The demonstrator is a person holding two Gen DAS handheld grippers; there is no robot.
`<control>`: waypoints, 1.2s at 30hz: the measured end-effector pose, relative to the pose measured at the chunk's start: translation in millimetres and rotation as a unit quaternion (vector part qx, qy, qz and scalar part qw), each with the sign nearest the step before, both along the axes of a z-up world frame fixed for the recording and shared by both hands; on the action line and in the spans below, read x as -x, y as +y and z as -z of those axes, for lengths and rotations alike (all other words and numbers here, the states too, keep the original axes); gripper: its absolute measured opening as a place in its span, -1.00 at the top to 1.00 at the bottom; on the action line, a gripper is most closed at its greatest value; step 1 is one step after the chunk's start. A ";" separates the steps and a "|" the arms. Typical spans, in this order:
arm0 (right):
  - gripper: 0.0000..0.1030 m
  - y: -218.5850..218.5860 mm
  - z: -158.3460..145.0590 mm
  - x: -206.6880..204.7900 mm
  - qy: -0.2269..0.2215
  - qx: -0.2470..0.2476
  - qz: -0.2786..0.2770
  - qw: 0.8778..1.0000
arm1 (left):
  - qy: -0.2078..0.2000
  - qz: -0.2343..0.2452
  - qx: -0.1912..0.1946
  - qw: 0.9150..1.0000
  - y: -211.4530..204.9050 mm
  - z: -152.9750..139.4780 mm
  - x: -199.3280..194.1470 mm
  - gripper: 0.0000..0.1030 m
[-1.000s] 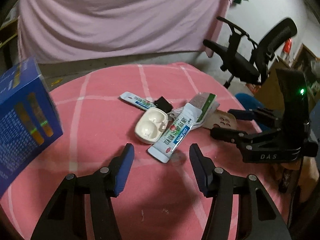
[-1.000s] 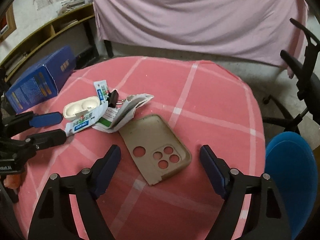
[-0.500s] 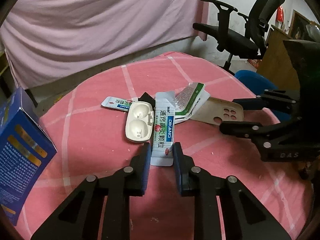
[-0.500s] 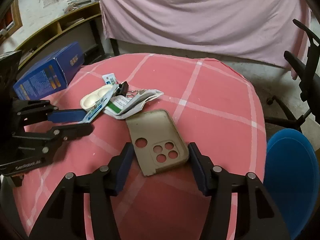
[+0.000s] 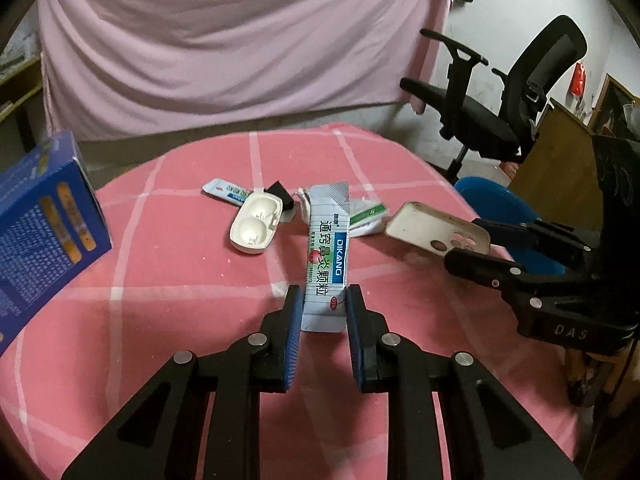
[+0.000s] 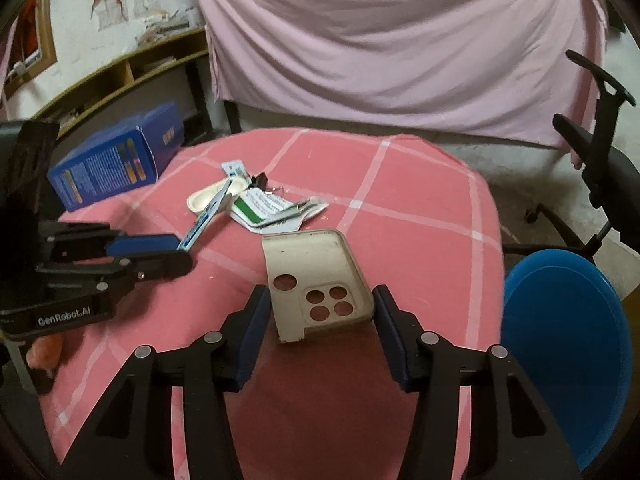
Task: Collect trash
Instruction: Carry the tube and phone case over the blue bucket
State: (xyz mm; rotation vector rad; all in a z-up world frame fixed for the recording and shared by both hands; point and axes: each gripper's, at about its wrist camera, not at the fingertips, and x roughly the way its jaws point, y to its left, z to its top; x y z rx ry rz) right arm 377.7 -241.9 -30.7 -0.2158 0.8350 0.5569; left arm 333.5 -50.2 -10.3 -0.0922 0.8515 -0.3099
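Sachet (image 5: 326,264) pinched in left tongs (image 5: 323,312), phone case (image 6: 318,284) in right tongs (image 6: 322,314)

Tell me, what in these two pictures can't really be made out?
- Blue box: the left wrist view's edge cuts it off; its print is too small to read.
- Binder clip: partly behind the white earbud case there.
- Papers: print too small in the right wrist view.
- Sachet end: hidden between the left tool fingers.
- Phone case underside: unseen in the right tool.
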 end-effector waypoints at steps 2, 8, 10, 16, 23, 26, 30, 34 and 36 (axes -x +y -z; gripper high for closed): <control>0.03 -4.2 -3.8 2.6 -0.009 -0.009 0.007 1.000 | -0.014 -0.008 -0.006 1.000 -3.9 -4.6 6.3 0.65; 0.03 -20.5 -20.3 16.1 -0.062 -0.051 0.026 0.996 | -0.061 -0.029 -0.004 0.998 -15.2 -20.9 17.7 0.65; 0.03 -29.2 -27.4 21.8 -0.087 -0.072 0.039 0.993 | -0.079 -0.034 0.009 0.996 -18.9 -28.6 20.6 0.65; 0.03 -50.2 -43.6 31.9 -0.140 -0.126 0.065 0.980 | -0.138 -0.048 0.021 0.989 -27.5 -56.5 33.5 0.65; 0.03 -77.0 -70.8 54.9 -0.226 -0.180 0.095 0.953 | -0.212 -0.038 0.033 0.976 -51.0 -84.7 50.2 0.65; 0.03 -91.5 -81.7 65.6 -0.262 -0.194 0.110 0.939 | -0.238 -0.022 0.033 0.971 -68.1 -94.5 51.8 0.65; 0.03 -110.0 -91.8 74.6 -0.293 -0.204 0.130 0.925 | -0.262 0.000 0.027 0.965 -93.4 -99.4 50.4 0.65; 0.03 -127.4 -95.6 77.7 -0.305 -0.217 0.150 0.915 | -0.271 0.024 0.021 0.962 -116.5 -99.0 48.7 0.65; 0.03 -136.6 -95.0 79.8 -0.308 -0.220 0.164 0.911 | -0.272 0.034 0.021 0.961 -128.2 -97.0 45.8 0.65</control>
